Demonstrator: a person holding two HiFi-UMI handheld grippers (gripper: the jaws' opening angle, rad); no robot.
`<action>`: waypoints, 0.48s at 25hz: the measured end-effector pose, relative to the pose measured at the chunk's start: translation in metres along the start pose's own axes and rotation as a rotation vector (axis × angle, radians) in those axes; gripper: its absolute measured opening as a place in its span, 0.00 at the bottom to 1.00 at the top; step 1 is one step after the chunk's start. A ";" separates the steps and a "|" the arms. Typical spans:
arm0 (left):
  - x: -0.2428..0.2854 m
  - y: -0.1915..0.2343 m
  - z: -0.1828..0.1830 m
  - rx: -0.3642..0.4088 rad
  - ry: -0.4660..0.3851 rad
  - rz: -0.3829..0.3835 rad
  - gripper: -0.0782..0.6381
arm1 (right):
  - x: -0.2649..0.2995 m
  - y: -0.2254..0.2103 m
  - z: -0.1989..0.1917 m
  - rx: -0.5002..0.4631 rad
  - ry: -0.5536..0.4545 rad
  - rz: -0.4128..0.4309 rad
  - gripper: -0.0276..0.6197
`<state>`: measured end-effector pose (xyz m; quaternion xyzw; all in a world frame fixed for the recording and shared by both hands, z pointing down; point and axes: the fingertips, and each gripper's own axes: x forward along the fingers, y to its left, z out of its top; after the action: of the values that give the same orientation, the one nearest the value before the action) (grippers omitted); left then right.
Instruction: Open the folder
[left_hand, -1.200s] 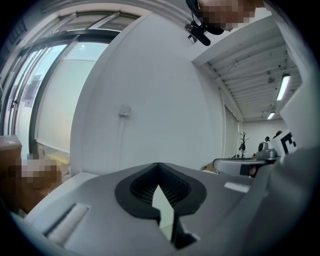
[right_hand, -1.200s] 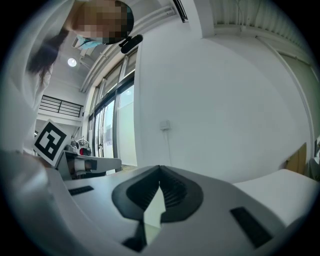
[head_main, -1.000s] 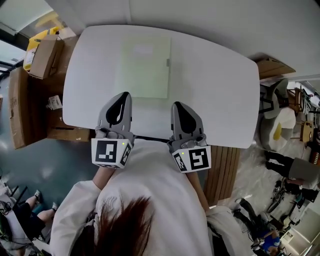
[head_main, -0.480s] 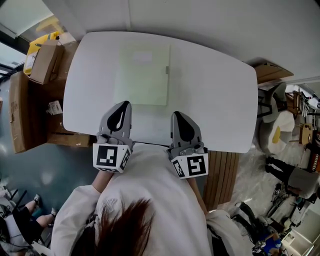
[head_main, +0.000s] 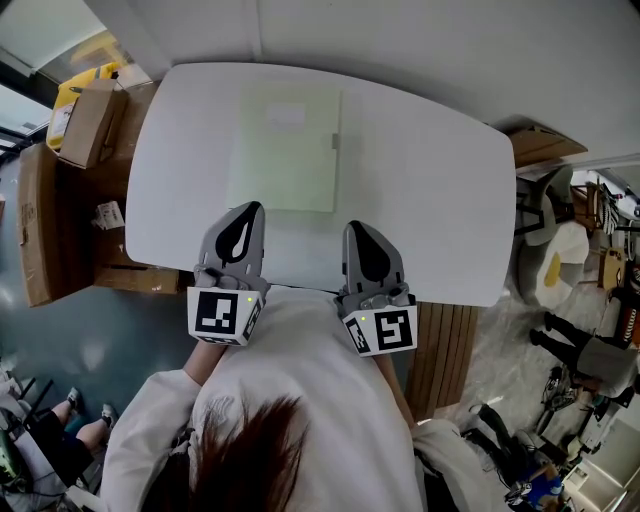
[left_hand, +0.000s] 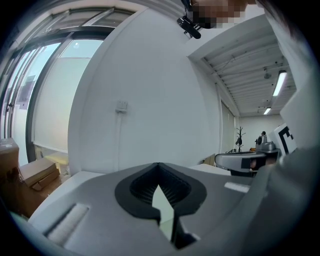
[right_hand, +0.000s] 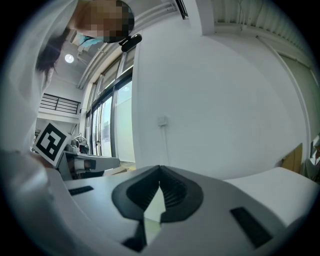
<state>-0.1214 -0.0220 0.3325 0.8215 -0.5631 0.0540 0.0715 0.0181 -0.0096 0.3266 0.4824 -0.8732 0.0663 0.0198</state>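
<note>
A pale green folder (head_main: 285, 150) lies flat and closed on a white table (head_main: 430, 190), a little left of the table's middle and nearer its far edge. Its cover faces up, with a paler rectangular label (head_main: 287, 115) near the top. A small tab (head_main: 335, 140) shows halfway along its right edge. Nothing rests on the folder and nothing touches it.

Both grippers sit at the near edge of the table, well short of the folder, pointing toward it almost level. The left gripper (head_main: 249, 208) is below the folder's lower left corner. In its own view its jaws (left_hand: 159, 166) are pressed together at the tips, with nothing between them. The right gripper (head_main: 357, 227) is just right of the folder's lower right corner. Its jaws (right_hand: 160, 168) also meet at the tips and hold nothing. Each gripper carries a cube with black and white square markers at its back end.

The person holding them wears a white top (head_main: 300, 400).

Left of the table stand cardboard boxes (head_main: 85, 120). A yellow object (head_main: 85, 78) is behind them, too small to identify.
</note>
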 end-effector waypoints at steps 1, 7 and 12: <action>0.000 0.000 0.000 -0.001 0.000 -0.001 0.12 | 0.000 0.000 0.000 0.000 0.001 -0.001 0.05; 0.000 -0.002 0.003 -0.006 -0.004 0.005 0.12 | -0.001 -0.002 0.002 -0.004 0.000 -0.002 0.05; 0.000 0.000 0.002 -0.011 -0.002 0.005 0.12 | 0.000 -0.003 0.002 -0.005 -0.005 -0.004 0.05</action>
<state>-0.1215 -0.0228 0.3311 0.8197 -0.5656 0.0502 0.0753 0.0207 -0.0113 0.3246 0.4844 -0.8724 0.0628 0.0188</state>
